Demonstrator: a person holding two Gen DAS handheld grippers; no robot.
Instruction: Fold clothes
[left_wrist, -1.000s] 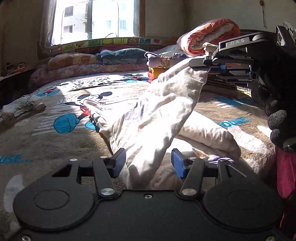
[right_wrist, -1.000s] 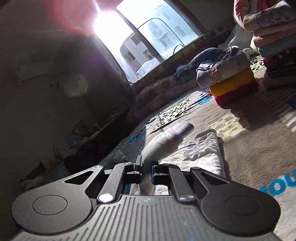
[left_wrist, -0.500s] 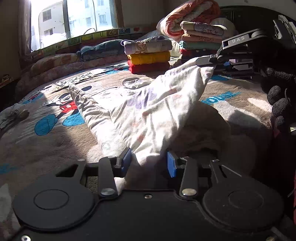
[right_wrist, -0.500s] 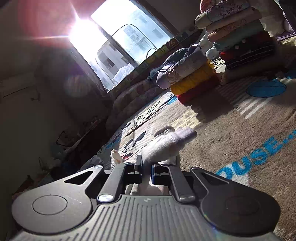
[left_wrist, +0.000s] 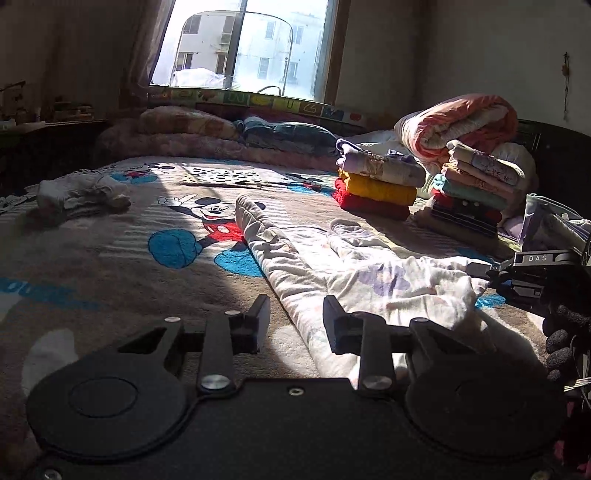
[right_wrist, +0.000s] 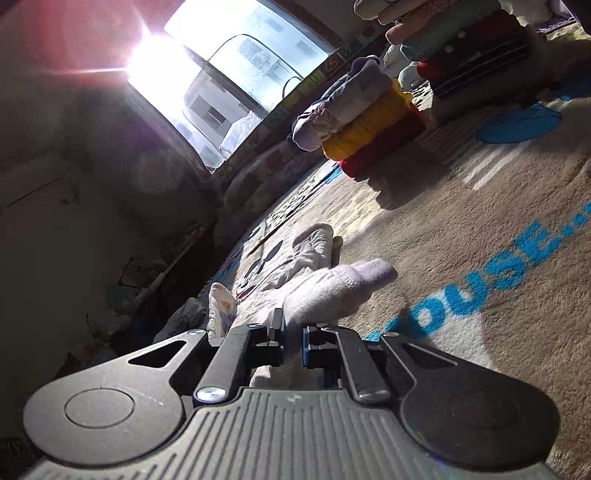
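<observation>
A white printed garment (left_wrist: 354, 266) lies stretched out on the cartoon blanket (left_wrist: 110, 266), one leg or sleeve reaching toward the far left. My left gripper (left_wrist: 295, 319) hovers open at the garment's near end, with cloth lying between and under its fingers. At the right edge, my right gripper (left_wrist: 480, 267) is shut on the garment's corner, low over the blanket. In the right wrist view the right gripper (right_wrist: 291, 330) pinches a fold of the garment (right_wrist: 325, 291), whose cuff sticks out ahead.
Two stacks of folded clothes (left_wrist: 376, 184) (left_wrist: 472, 195) stand at the back right before a rolled quilt (left_wrist: 461, 122). A crumpled garment (left_wrist: 81, 192) lies far left. Pillows (left_wrist: 184, 125) line the window side. A gloved hand (left_wrist: 561, 332) holds the right gripper.
The right gripper came down with the garment's corner, so the raised cloth now lies flat on the blanket. The left gripper's jaws narrowed a little but stay open.
</observation>
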